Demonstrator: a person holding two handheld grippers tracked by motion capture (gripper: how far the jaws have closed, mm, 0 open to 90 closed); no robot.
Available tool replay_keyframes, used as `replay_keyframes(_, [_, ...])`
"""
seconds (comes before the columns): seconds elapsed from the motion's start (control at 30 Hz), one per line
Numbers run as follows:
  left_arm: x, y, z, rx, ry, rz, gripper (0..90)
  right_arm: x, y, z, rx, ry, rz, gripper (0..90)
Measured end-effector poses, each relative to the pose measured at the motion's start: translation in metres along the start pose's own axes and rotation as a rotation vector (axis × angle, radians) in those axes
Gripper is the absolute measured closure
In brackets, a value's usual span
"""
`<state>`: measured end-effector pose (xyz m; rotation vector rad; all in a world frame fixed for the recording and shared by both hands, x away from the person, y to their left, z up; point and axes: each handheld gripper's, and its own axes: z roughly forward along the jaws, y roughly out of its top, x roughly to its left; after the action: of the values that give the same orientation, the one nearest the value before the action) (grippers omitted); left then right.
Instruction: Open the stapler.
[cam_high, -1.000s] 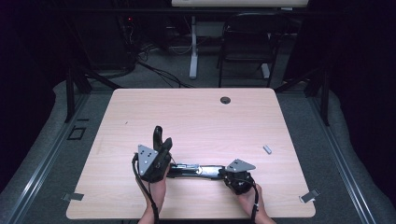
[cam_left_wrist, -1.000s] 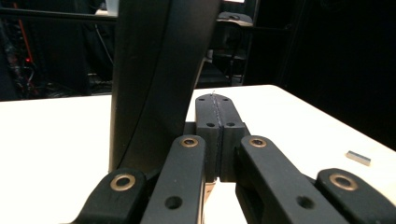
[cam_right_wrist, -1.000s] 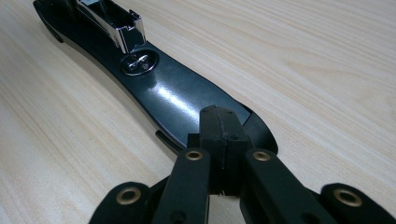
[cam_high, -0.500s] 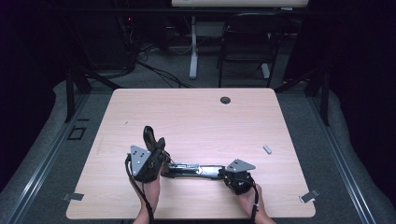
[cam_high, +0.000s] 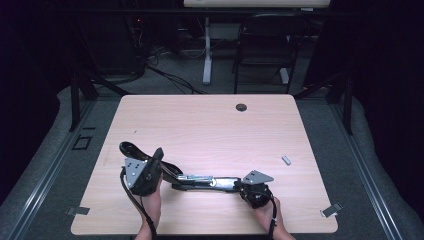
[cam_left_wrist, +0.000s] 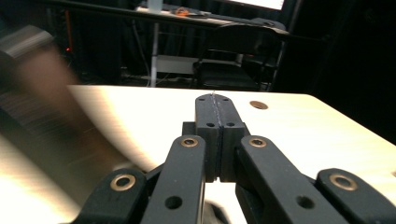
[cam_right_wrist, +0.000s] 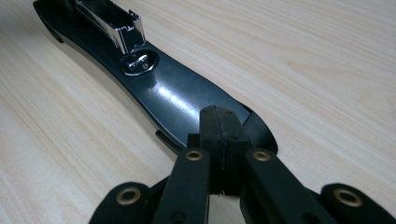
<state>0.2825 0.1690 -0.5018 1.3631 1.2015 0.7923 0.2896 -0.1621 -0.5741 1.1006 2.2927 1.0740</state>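
**Stapler Lies Opened Flat Between Two Grippers at Table's Near Edge**

While a person's forearms enter from the bottom of the high view, a black stapler (cam_high: 200, 181) lies swung open on the light wooden table (cam_high: 210, 125), near its front edge. Its base and silver magazine run flat toward the right gripper (cam_high: 239, 186), whose tips rest on the base's end. The stapler's black top arm (cam_high: 131, 148) rises up and away to the left, past the left gripper (cam_high: 159, 154), which sits against the hinge end. Well apart, toward the table's right side, lies a small grey piece (cam_high: 286, 160); a dark round grommet (cam_high: 241, 107) sits near the far edge. A black chair (cam_high: 262, 50) stands beyond the table.

Along the left gripper view, that gripper's (cam_left_wrist: 215, 105) two jaws press together with only a thin seam between them, nothing visible between the pads. A blurred brownish shape crosses the left of this view; what it is cannot be told. The tabletop and grommet (cam_left_wrist: 258, 105) lie beyond.

Along the right gripper view, the right gripper's (cam_right_wrist: 220, 116) jaws stand closed against each other, their tips set on the rounded end of the stapler's glossy black base (cam_right_wrist: 177, 100). Farther along the base sit a round metal anvil (cam_right_wrist: 138, 62) and the chrome magazine (cam_right_wrist: 112, 21) above it.
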Motion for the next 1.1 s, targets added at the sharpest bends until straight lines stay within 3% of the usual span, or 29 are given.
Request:
replay_keyframes(0.4, [0.017, -0.006, 0.0, 0.024, 0.053, -0.048, 90.0, 0.0, 0.0, 0.0, 0.003, -0.002, 0.001, 90.0])
replay_keyframes(0.67, [0.012, -0.003, 0.001, 0.03, 0.046, -0.024, 90.0, 0.0, 0.001, 0.0, 0.004, 0.001, -0.003, 90.0])
replay_keyframes(0.8, [-0.001, 0.004, 0.005, 0.06, -0.017, 0.019, 89.8, -0.001, 0.003, 0.0, 0.022, 0.01, 0.004, 90.0])
replay_keyframes(0.97, [-0.015, 0.013, 0.016, 0.124, -0.104, 0.072, 80.2, -0.005, 0.005, 0.001, 0.041, 0.033, 0.023, 90.0])
replay_keyframes(1.1, [-0.023, 0.019, 0.03, 0.207, -0.17, 0.09, 69.4, -0.006, 0.007, 0.001, 0.056, 0.041, 0.026, 90.0])
